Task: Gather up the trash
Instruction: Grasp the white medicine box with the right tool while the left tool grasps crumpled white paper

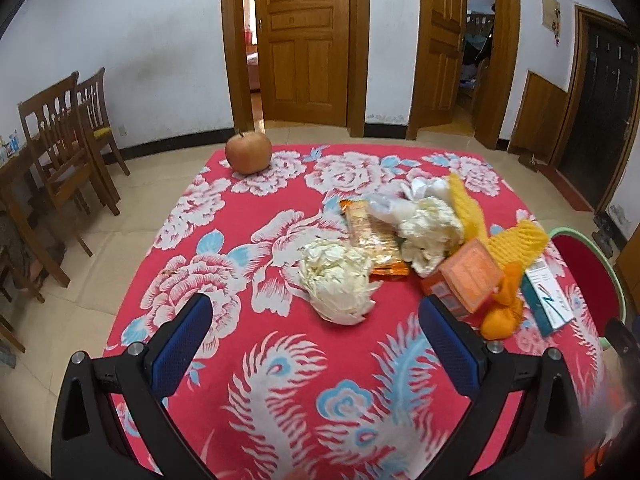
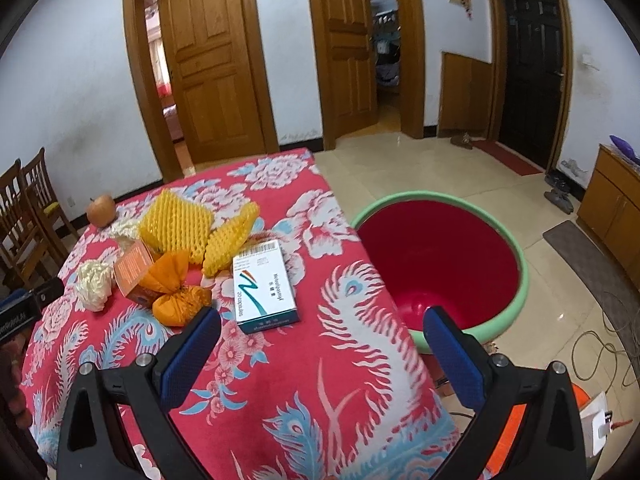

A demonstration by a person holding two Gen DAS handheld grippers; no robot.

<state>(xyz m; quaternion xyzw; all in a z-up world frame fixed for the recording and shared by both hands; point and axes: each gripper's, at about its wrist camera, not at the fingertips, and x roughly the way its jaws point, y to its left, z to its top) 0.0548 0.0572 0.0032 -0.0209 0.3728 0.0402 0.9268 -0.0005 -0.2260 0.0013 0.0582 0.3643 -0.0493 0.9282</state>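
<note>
Trash lies on a red flowered tablecloth (image 1: 280, 360): a crumpled white paper ball (image 1: 338, 280), a snack wrapper (image 1: 374, 240), more white paper (image 1: 428, 228), an orange box (image 1: 466, 280), yellow foam nets (image 1: 516, 240), an orange bundle (image 1: 502, 312) and a white-teal medicine box (image 2: 264, 286). My left gripper (image 1: 316, 326) hovers open just in front of the paper ball, holding nothing. My right gripper (image 2: 322, 338) hangs open over the table's right edge, near the medicine box. A red basin with a green rim (image 2: 440, 260) stands on the floor beside the table.
An apple (image 1: 248, 152) rests at the table's far left corner. Wooden chairs (image 1: 60, 148) stand to the left. Wooden doors (image 1: 300, 40) line the far wall. Cables (image 2: 600, 356) and a mat (image 2: 588, 256) lie on the tiled floor at the right, near a low cabinet (image 2: 616, 208).
</note>
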